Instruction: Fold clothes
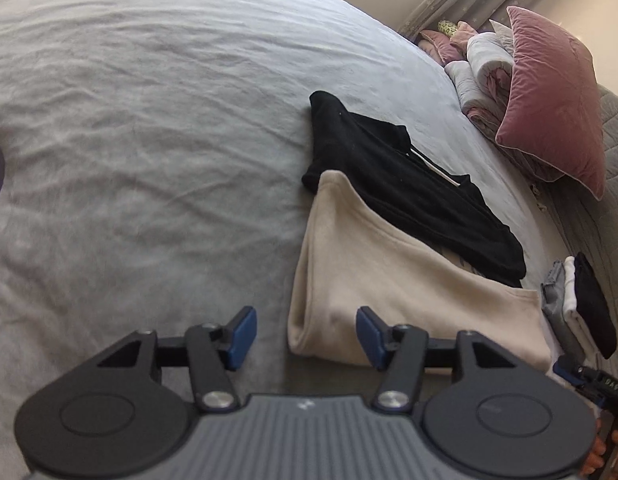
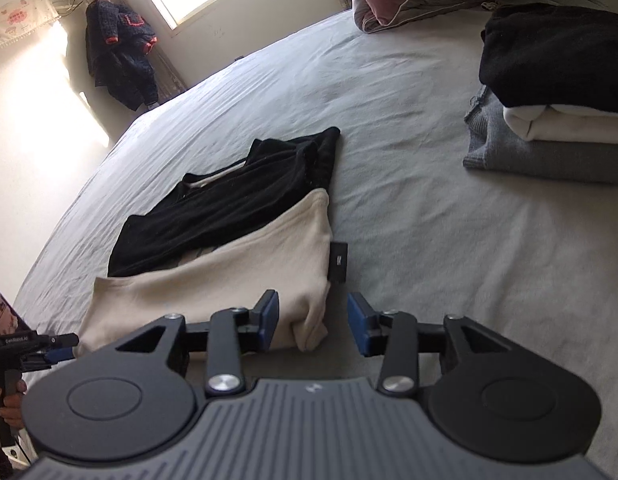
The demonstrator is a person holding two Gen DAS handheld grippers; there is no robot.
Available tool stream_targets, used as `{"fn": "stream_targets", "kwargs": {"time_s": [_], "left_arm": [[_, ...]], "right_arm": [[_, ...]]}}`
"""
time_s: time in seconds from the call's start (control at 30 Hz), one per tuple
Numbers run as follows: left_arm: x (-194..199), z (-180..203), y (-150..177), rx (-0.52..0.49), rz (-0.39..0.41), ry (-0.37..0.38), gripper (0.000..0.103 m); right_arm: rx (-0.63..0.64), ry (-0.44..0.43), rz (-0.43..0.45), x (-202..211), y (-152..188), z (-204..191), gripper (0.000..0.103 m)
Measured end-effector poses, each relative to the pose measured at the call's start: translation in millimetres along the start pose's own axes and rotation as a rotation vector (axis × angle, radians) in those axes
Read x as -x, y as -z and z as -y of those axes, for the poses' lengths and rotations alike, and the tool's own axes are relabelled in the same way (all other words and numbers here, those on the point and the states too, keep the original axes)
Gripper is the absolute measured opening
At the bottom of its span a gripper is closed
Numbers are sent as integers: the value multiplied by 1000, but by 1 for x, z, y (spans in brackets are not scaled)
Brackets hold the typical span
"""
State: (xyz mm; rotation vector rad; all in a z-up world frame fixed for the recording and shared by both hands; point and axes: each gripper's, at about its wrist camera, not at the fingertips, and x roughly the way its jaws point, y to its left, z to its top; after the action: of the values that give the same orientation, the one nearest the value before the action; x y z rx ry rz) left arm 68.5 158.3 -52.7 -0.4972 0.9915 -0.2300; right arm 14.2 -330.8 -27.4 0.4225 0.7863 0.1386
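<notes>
Cream top (image 1: 389,280) lay folded at one o'clock from the left gripper (image 1: 305,338), long side stretching between both grippers; the right gripper (image 2: 313,322) sat at its other end. Both had let go.

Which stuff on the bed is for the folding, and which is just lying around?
For the folding:
- cream garment
- black garment
- folded stack
- left gripper, open
- right gripper, open

Just lying about:
- pink pillow
- rolled quilt
- hanging jacket
</notes>
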Motion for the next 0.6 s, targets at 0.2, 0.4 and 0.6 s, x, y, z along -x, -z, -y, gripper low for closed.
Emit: {"fn": "stream_targets", "kwargs": {"time_s": [0.2, 0.4, 0.6], "left_arm": [[0, -17, 12, 183, -58, 158, 57], [-15, -15, 22, 313, -21, 171, 54], [-19, -7, 30, 353, 106, 101, 27]], "right_arm": [[149, 33, -62, -10, 19, -12, 43], [259, 79, -38, -27, 25, -25, 43], [353, 97, 9, -36, 25, -33, 21]]}}
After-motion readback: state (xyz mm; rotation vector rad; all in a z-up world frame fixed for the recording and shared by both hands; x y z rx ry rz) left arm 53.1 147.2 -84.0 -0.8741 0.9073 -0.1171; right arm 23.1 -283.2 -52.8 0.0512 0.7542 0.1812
